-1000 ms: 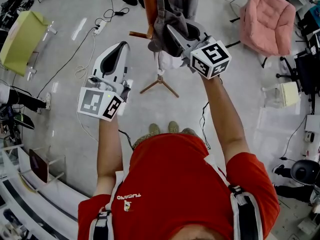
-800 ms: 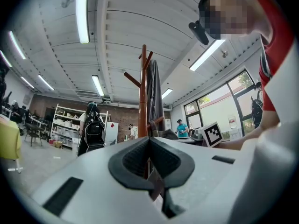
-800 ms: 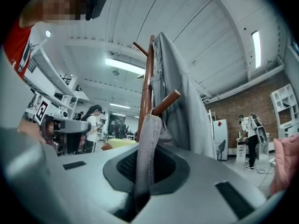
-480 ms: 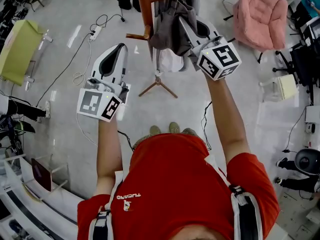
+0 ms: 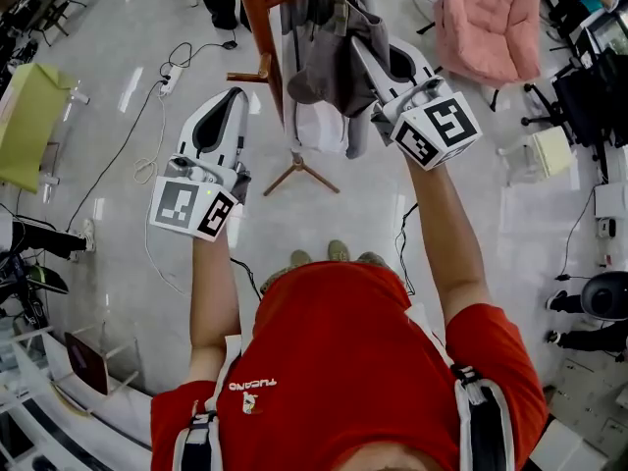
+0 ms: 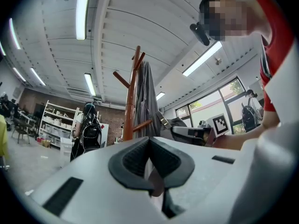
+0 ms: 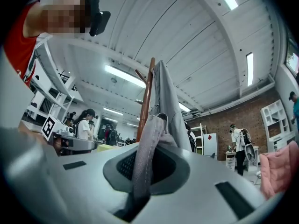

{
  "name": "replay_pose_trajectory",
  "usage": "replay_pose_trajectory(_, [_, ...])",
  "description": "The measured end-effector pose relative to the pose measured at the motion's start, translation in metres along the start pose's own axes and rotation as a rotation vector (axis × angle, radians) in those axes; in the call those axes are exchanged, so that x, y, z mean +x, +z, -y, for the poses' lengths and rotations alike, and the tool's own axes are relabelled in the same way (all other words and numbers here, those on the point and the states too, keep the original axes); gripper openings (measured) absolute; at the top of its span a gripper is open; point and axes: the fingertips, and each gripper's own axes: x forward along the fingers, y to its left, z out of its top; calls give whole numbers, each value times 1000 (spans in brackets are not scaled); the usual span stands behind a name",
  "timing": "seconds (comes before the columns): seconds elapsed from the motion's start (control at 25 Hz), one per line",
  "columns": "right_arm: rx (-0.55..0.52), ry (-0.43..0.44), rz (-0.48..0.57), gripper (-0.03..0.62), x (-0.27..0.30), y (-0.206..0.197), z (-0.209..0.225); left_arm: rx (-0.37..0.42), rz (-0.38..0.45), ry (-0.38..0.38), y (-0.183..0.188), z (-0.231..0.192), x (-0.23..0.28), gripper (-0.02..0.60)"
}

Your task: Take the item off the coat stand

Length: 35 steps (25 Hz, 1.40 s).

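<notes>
The wooden coat stand (image 5: 255, 23) rises in front of me with a long grey coat (image 7: 172, 108) still hanging on it. My right gripper (image 5: 371, 55) is raised beside the stand and shut on the grey fabric item (image 5: 334, 62). Its strap (image 7: 144, 153) runs up between the jaws and stands free of the pegs in the right gripper view. My left gripper (image 5: 234, 101) is held lower, left of the pole, shut with nothing in it. In the left gripper view the stand (image 6: 131, 101) and the held grey item (image 6: 180, 124) lie ahead.
The stand's tripod feet (image 5: 299, 173) rest on the grey floor. A pink chair (image 5: 486, 23) stands at the right, a yellow-green object (image 5: 25, 106) at the left, and cables (image 5: 147, 140) trail over the floor. People and shelves (image 6: 58, 129) are in the background.
My right gripper has risen and drawn the grey item's strap away from the wooden peg it was beside. The left gripper has barely moved.
</notes>
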Motion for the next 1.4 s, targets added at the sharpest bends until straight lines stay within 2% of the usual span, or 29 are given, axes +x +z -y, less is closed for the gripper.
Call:
replay_pose_trajectory(0.84, [-19, 107, 20, 31, -61, 14, -68, 54, 36, -73, 21, 52, -8, 9])
replay_pose_trajectory(1.4, [-3, 127, 17, 28, -71, 2, -86, 51, 41, -77, 21, 57, -12, 9])
